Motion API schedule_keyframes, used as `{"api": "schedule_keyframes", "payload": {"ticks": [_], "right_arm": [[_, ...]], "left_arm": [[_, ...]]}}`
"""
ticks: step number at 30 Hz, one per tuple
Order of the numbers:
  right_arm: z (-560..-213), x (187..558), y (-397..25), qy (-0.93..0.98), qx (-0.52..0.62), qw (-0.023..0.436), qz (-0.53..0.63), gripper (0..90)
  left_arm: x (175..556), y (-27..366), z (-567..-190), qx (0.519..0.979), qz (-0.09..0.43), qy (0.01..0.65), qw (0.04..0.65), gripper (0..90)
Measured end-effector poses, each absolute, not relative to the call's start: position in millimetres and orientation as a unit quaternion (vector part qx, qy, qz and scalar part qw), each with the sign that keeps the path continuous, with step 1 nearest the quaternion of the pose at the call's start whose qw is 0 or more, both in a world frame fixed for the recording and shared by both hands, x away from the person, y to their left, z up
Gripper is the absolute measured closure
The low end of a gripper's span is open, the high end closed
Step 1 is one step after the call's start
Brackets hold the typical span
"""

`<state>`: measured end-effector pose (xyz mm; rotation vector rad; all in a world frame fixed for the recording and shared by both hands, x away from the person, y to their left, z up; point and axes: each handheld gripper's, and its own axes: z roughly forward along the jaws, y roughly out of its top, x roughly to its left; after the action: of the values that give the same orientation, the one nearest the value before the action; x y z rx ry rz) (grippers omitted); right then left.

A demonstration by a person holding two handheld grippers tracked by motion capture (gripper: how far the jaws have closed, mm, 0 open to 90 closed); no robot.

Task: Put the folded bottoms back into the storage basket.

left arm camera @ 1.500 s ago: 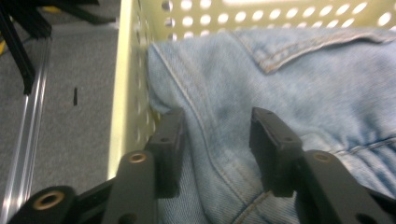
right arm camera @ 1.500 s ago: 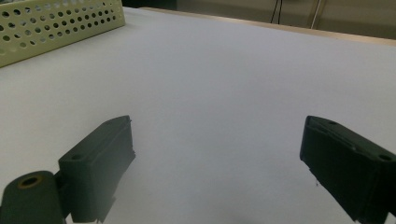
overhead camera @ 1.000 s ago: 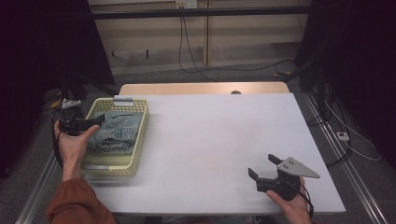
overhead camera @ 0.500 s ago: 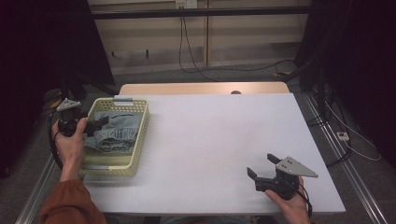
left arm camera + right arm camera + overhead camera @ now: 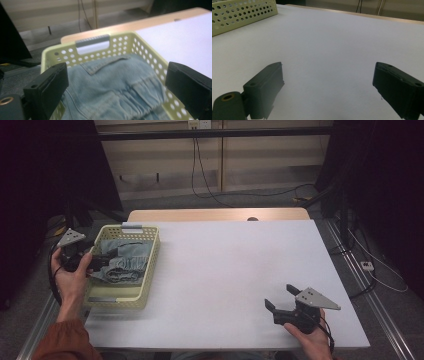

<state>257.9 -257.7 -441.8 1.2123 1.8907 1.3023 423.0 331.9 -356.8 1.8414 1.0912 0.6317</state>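
Observation:
A pale yellow perforated basket (image 5: 149,270) stands at the table's left side, with folded light-blue denim (image 5: 125,262) lying inside it. In the left gripper view the denim (image 5: 117,87) shows a pocket seam below the basket's far wall (image 5: 120,46) and grey handle (image 5: 93,41). My left gripper (image 5: 102,260) is open at the basket's left rim, jaws spread wide just over the cloth, holding nothing. My right gripper (image 5: 281,297) rests open near the table's front right corner, above bare white tabletop (image 5: 324,50).
The white tabletop (image 5: 240,265) stretches between basket and right gripper. A wooden strip (image 5: 215,215) runs along the far edge. Cables and wall panels lie beyond the table. A corner of the basket (image 5: 242,12) appears far off in the right gripper view.
My left gripper has drawn back leftward from over the middle of the basket to its left rim. The right gripper has stayed almost still.

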Motion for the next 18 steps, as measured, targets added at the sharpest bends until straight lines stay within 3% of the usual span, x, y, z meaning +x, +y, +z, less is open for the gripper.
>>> {"api": "schedule_keyframes", "payload": {"ticks": [18], "right_arm": [[-442,257,-257,0.700,0.451,0.269,0.484,9.8]], "left_arm": [[390,337,-358,0.725,0.263,0.456,0.444,6.4]]}}
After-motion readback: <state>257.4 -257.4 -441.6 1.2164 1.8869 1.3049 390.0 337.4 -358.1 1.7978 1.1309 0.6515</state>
